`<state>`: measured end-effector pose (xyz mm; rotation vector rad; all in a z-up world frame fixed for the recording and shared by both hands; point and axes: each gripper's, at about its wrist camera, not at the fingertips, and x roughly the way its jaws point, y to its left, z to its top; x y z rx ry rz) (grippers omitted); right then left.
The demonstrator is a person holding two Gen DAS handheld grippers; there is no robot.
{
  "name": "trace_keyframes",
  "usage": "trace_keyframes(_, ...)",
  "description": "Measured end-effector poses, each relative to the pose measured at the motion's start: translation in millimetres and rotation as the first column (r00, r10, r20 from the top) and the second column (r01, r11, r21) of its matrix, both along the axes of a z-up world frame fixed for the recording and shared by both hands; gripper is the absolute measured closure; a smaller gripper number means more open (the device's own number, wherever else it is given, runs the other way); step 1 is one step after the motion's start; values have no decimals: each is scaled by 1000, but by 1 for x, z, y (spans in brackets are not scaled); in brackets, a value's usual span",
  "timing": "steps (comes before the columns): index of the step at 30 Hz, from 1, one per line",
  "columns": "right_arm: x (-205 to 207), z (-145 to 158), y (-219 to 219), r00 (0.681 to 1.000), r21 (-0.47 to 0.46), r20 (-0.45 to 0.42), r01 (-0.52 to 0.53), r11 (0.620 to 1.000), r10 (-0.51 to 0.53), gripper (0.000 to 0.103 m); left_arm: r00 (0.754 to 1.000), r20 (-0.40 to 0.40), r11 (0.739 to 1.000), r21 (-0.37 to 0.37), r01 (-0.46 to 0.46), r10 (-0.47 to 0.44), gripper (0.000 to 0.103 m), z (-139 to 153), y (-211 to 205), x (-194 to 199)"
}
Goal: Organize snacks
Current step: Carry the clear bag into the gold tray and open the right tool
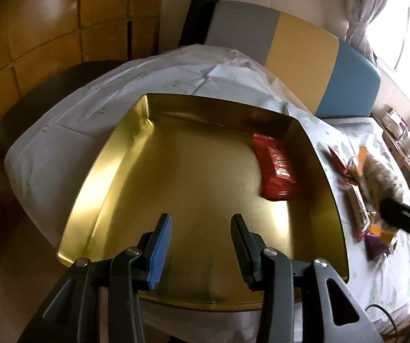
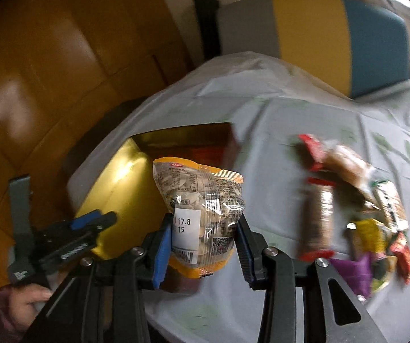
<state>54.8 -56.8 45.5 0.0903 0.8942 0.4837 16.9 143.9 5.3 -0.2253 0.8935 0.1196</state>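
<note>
— Black fingers of the right gripper sit closest, pads pressed on both sides of a seed packet. See it?

— Yes, clamped on its lower half. The packet stands upright, long axis running straight up out of the jaws, its orange top edge pointing away toward the gold tin behind it (white price sticker facing us, on the left side).

— And the left gripper?

— Jaws apart, nothing between them. It hangs over the near part of the tin, pointing down into it.

— What's inside the tin?

— One red packet, lying flat near the right wall, long axis running from the far corner toward the near right side. It's well ahead of the left fingers and off to their right.

— The rest of the snacks?

— A loose pile of snacks on the pale tablecloth, right of the tin. It's blurred, so I can't read labels; a long brown roll and red, yellow and purple wrappers are about all I can make out.

— Anything cut off?

— The held packet hides much of the tin in the right wrist view, and a hand on the left tool is clipped at the corner.
</note>
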Motion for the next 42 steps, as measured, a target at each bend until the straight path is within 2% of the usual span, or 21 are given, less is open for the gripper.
trace_keyframes(7,4,-16,46,997,-40,-33,-64,997,63,61,1000,3,1000,-3,-27,27,60,-2,11,-3)
trace_keyframes(14,17,-40,67,995,-78,-85,-62,995,55,58,999,-6,999,-15,-33,33,60,-8,15,-3)
trace_keyframes(16,21,-48,71,994,-93,-99,-46,995,37,53,999,-7,999,-15,-35,34,60,-9,16,-3)
trace_keyframes(18,21,-51,71,994,-86,-100,-40,996,31,53,999,-7,999,-15,-36,36,60,-10,16,-3)
trace_keyframes(27,12,-42,62,997,-96,-70,-21,995,15,51,1000,7,1000,-5,-5,5,60,-8,10,-4)
trace_keyframes(31,6,-32,52,999,-87,-39,-3,996,-1,40,1000,9,1000,0,18,-18,60,-6,2,-5)
trace_keyframes(42,-3,-13,19,998,-117,32,58,991,-55,35,997,3,997,20,76,-76,60,-2,-18,-8)
